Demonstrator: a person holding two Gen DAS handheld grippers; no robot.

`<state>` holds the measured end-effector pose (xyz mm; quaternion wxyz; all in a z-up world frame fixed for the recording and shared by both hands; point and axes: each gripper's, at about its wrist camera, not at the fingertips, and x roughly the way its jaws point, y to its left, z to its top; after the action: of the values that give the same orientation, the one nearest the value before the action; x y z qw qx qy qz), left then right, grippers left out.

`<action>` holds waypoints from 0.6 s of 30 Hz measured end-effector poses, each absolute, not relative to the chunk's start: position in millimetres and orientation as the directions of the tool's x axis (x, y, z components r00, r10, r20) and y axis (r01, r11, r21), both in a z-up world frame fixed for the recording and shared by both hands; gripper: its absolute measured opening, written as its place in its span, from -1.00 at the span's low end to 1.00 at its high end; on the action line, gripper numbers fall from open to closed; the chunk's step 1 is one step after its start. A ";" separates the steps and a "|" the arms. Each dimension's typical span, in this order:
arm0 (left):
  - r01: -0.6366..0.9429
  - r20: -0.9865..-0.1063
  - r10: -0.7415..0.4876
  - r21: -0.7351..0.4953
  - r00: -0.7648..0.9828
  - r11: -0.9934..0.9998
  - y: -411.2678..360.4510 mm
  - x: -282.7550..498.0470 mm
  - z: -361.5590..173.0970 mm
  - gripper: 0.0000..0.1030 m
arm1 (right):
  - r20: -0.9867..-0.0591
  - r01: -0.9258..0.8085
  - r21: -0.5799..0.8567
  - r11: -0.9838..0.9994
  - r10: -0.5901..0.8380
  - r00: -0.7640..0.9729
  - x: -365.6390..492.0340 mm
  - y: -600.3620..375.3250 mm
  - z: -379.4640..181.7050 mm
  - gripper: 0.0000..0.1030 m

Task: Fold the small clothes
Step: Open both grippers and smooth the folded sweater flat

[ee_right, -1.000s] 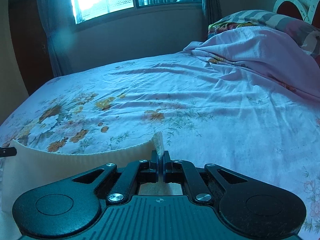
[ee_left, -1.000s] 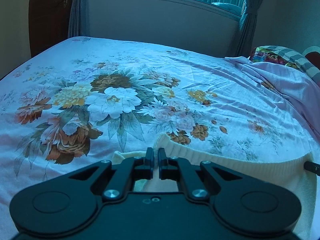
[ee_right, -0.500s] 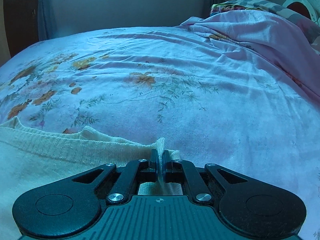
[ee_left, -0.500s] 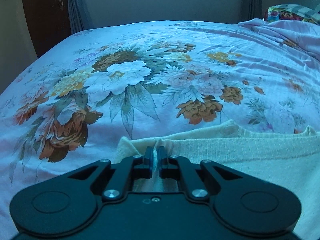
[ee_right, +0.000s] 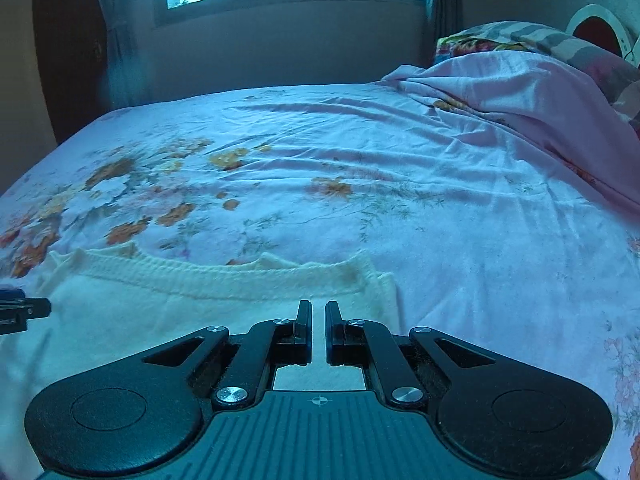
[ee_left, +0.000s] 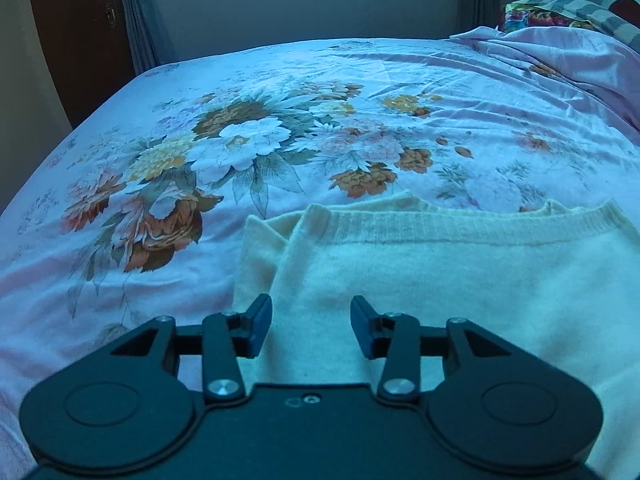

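Since a second ago both corners of the cream knit top (ee_left: 460, 280) have come down out of the air, and it now lies flat on the bed (ee_left: 280, 80) with its ribbed edge running across, far side from me. My left tool (ee_left: 311, 322) was pinched on the left corner back then; now its jaws are opening, standing well apart over the knit with nothing pressed between them. Under that corner a second layer of the same cream fabric sticks out to the left, so the piece is already doubled over. My right tool (ee_right: 318, 330) shows only a narrow slit between its fingers (ee_right: 304, 332), and the corner it was pinching half a second ago isn't standing up in that slit anymore; I'd call it closed, hovering over the right end of the top and gripping nothing I can see. From the right camera the tip of the left tool pokes in at the left edge. Bedsheet is the big floral print, a pink blanket (ee_right: 520, 100) is bunched up near the pillows (ee_right: 520, 40). No labels, tags or readable writing anywhere on the top or the tools.
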<state>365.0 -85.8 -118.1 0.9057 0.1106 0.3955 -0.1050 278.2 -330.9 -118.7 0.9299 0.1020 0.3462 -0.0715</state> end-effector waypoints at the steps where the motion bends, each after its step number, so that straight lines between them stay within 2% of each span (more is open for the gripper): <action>1: 0.282 -0.742 -0.109 0.111 0.661 0.953 -84.8 357.1 -117.1 -0.18 | -0.660 0.191 0.144 0.971 -0.050 0.750 272.3 -324.2 -117.9 -0.93; 4: 0.300 -0.748 -0.128 0.099 0.651 0.949 -82.1 332.4 -116.3 -0.15 | -0.664 0.166 0.162 0.973 -0.017 0.748 250.4 -303.8 -119.4 -0.93; 6: 0.308 -0.755 -0.134 0.094 0.642 0.947 -80.9 316.6 -119.3 -0.04 | -0.671 0.138 0.140 0.980 -0.008 0.741 233.1 -285.8 -125.4 -0.93; 8: 0.314 -0.765 -0.134 0.093 0.630 0.945 -79.8 302.3 -125.6 0.20 | -0.681 0.126 0.145 0.981 0.006 0.733 216.6 -275.2 -134.1 -0.93; 13: 0.284 -0.759 -0.134 0.070 0.637 0.956 -66.8 277.9 -150.0 0.43 | -0.706 0.141 0.122 0.983 -0.014 0.709 182.1 -269.0 -172.6 -0.94; 18: 0.266 -0.758 -0.091 0.113 0.646 0.957 -68.2 262.4 -143.1 0.43 | -0.689 0.142 0.088 0.986 -0.042 0.724 168.0 -262.8 -160.8 -0.94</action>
<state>262.4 -68.2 -143.1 0.9008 0.1074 0.4088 -0.0990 168.0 -262.8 -160.8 0.9259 0.0675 0.3684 -0.0497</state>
